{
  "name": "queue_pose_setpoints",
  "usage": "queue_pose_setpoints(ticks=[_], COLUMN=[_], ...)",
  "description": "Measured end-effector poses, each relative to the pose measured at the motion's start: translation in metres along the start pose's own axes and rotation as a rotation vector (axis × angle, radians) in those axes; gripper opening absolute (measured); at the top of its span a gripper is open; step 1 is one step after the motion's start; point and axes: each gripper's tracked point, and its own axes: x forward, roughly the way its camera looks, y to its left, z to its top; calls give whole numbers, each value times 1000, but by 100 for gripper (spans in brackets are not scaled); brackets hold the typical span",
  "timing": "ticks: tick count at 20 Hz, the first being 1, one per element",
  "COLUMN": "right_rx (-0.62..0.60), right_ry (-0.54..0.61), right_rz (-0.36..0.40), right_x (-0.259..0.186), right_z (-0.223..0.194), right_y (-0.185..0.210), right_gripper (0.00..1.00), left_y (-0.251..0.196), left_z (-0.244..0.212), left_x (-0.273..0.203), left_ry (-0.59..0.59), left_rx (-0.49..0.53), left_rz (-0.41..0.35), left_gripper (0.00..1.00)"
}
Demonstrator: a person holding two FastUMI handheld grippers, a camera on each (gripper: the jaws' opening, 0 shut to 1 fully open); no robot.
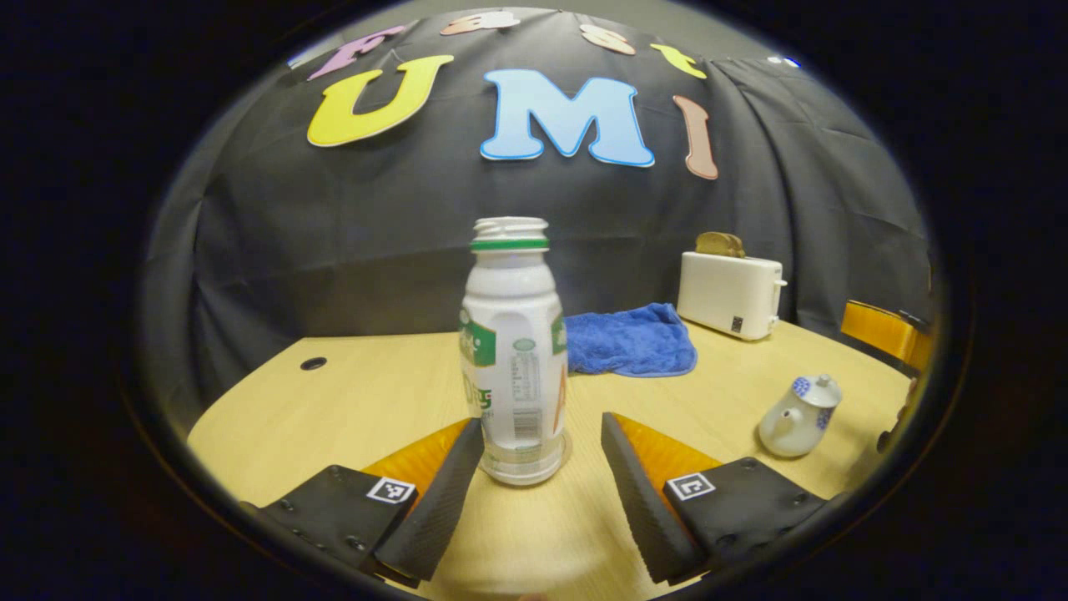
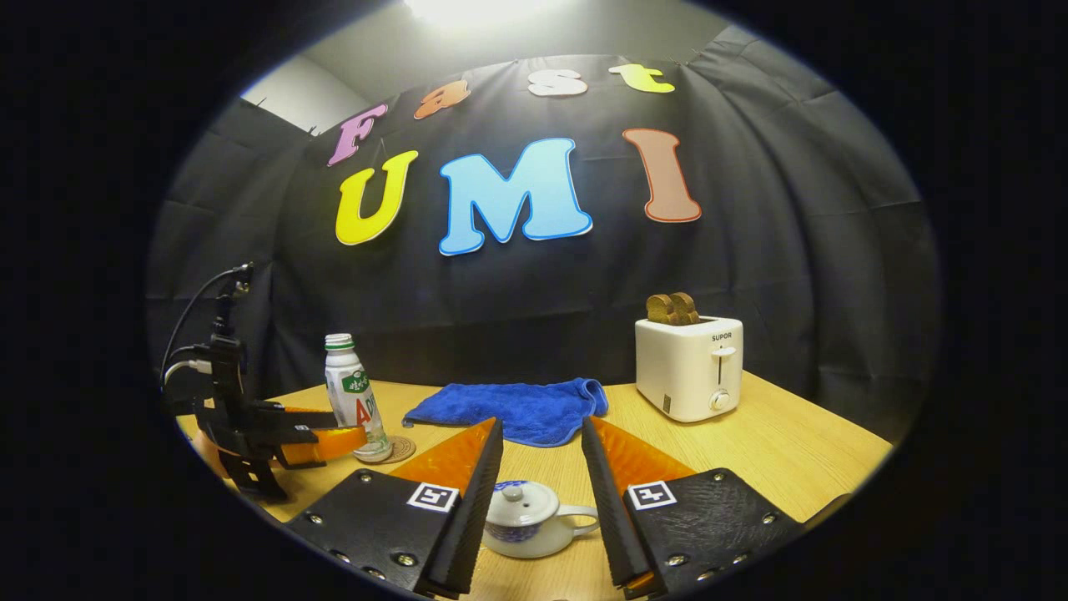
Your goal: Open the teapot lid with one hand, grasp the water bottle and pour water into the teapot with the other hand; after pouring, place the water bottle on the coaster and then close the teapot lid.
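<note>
left gripper view: my left gripper has its jaws spread around the water bottle, upright on the coaster at 12 o'clock. right gripper view: my right gripper jaws, spread, flank the lidded teapot on the surface.

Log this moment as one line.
left hand-held gripper: open around bottle on coaster | right hand-held gripper: open over teapot | lid: on
</note>
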Motion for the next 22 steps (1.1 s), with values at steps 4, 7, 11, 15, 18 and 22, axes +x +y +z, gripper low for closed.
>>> queue_pose_setpoints(ticks=[4,7,11,15,18,22], right_rx=[17,0,-15,-1,8,-20], right_ry=[-11,-1,-2,13,24,16], right_rz=[17,21,23,-13,-37,-70], right_x=[-8,-16,-32,-51,-63,-71], right_z=[-2,-8,-13,-23,-33,-36], right_y=[15,24,38,48,53,55], right_gripper=[59,59,59,59,59,59], left_y=[-6,-4,-3,-10,-17,-20], left_z=[-2,-3,-7,-9,-10,-6], left_x=[-20,-32,-53,-79,-100,-126], left_ry=[-14,-11,-29,-68,-108,-175], left_rx=[19,6,-31,-50,-35,-21], left_rz=[1,7,18,40,68,134], left_gripper=[100,100,100,100,99,94])
